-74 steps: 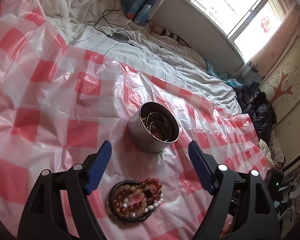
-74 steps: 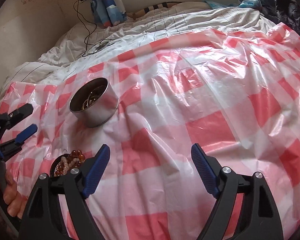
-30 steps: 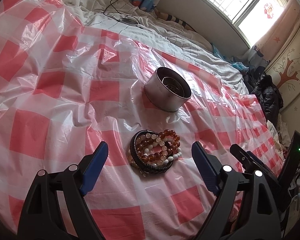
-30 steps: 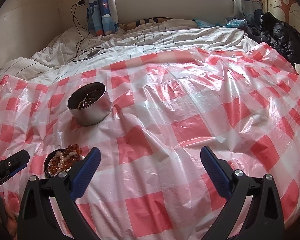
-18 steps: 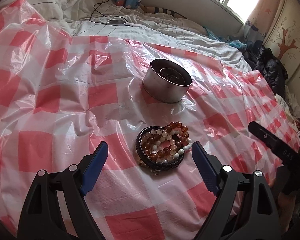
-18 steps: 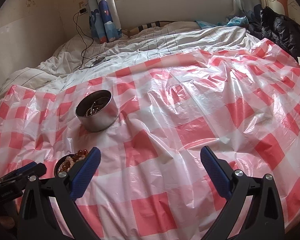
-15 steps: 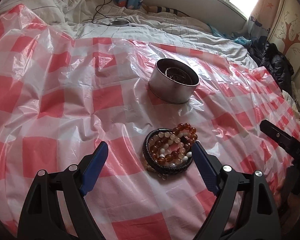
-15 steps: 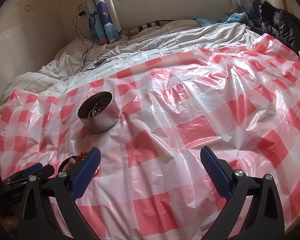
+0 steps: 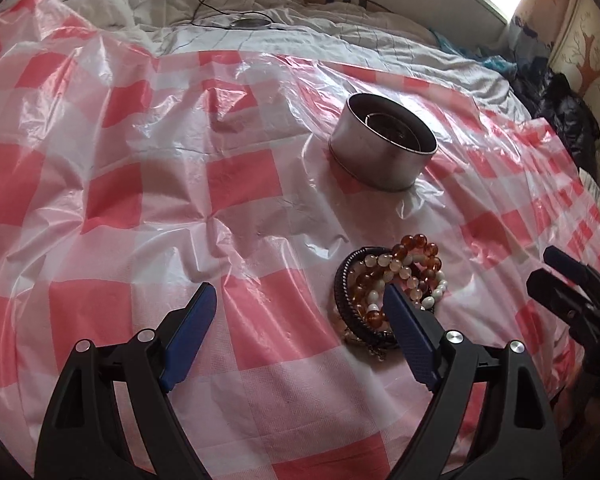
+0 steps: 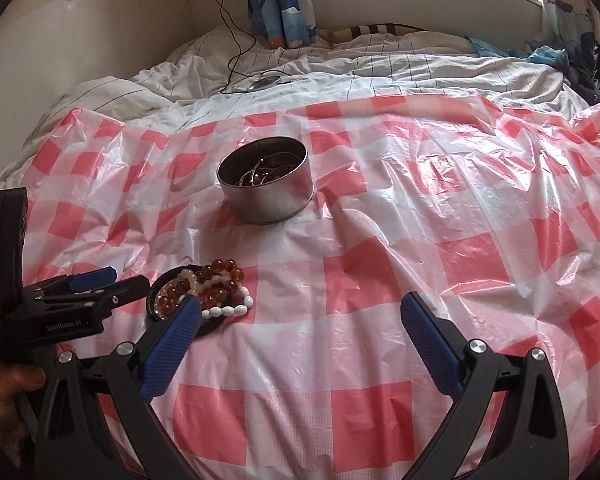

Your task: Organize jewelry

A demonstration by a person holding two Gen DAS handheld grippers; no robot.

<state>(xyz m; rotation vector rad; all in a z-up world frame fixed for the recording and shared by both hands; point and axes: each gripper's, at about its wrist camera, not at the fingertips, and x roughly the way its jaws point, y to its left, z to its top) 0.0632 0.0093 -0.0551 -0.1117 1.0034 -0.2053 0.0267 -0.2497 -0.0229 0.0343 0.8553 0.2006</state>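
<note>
A pile of beaded bracelets (image 9: 388,284) (amber, white and a dark braided band) lies on the red-and-white checked plastic sheet (image 9: 140,184). It also shows in the right wrist view (image 10: 204,292). A round metal tin (image 9: 382,146) holding thin bangles stands beyond it, seen also in the right wrist view (image 10: 266,180). My left gripper (image 9: 298,312) is open and empty, with the pile just past its right fingertip. My right gripper (image 10: 300,316) is open and empty, with the pile at its left fingertip. Each gripper shows in the other's view: the right one (image 9: 572,292), the left one (image 10: 80,292).
The sheet covers a bed with a white striped duvet (image 10: 340,68). A cable and a round charger (image 10: 266,80) lie on the duvet at the back. Dark clothes (image 9: 564,108) are heaped at the far right. A curtain (image 10: 284,4) hangs by the window.
My left gripper has swung left, so the bracelets now lie by its right finger instead of between the fingers. My right gripper has moved left and closer to the pile.
</note>
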